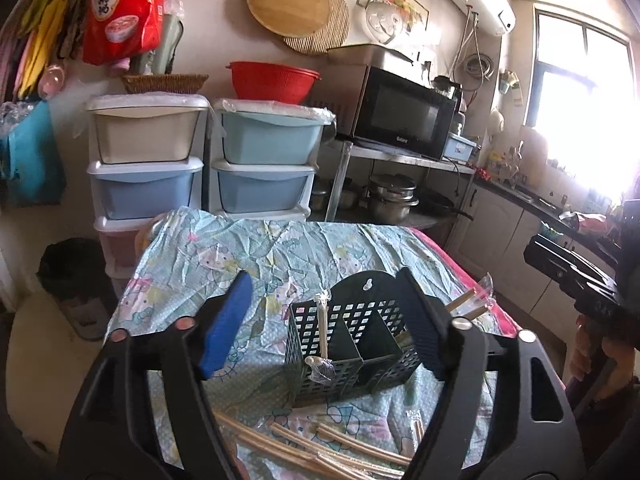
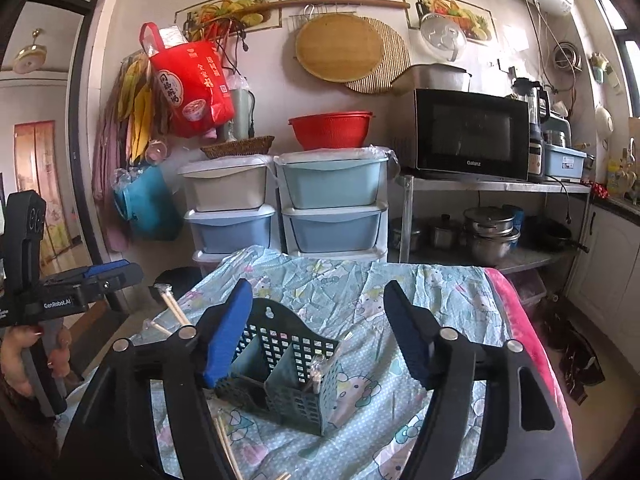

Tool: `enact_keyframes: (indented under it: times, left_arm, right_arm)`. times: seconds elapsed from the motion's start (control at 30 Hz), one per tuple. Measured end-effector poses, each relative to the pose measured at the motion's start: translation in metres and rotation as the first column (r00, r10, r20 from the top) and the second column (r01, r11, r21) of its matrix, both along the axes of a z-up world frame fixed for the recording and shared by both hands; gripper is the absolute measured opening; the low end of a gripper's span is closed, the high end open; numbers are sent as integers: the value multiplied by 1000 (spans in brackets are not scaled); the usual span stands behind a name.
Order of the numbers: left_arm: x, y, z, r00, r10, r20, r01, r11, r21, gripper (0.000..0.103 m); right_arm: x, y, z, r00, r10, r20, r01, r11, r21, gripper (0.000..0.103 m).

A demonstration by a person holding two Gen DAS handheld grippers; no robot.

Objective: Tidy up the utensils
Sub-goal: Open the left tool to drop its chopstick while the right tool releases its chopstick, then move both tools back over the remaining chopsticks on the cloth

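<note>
A dark perforated utensil caddy (image 1: 352,344) with two compartments stands on the cloth-covered table (image 1: 224,248). A wrapped spoon (image 1: 322,336) stands in its left compartment. Wrapped chopsticks (image 1: 320,448) lie loose on the cloth in front of it, and more (image 1: 468,304) lie behind its right side. My left gripper (image 1: 326,324) is open and empty, hovering over the caddy. My right gripper (image 2: 316,332) is open and empty above the caddy (image 2: 280,368) from the other side. Chopsticks (image 2: 174,308) lie at the table's left edge in the right wrist view.
Stacked plastic drawers (image 1: 200,160) stand behind the table, with a red colander (image 1: 272,82) on top. A microwave (image 1: 404,114) sits on a metal shelf with pots (image 1: 392,196) below. A pink blanket edge (image 2: 528,332) runs along the table's right side.
</note>
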State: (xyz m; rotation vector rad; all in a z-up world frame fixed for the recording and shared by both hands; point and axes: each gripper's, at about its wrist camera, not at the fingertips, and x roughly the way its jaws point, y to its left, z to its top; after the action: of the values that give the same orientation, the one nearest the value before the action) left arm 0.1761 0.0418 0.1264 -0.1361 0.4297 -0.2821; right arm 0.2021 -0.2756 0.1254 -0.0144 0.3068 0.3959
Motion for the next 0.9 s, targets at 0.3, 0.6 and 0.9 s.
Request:
enact_keyframes:
  times: [0.3,0.6,0.9]
  left_arm:
    - [-23,7,7,999,26,45,-26,999,-19,92]
    - [-39,18,6,997,54,56,-52,998,-42,92]
    - [-49,26,-8,997,69,28,-67,996,-59,92]
  right_arm:
    - [-23,-2,2,1000,-4,31,4,1000,2,72]
    - [-39,1,1,999,3,38,-3,1000,1,72]
    - [-52,8,-9,1000,24,14,-23,1000,-10,72]
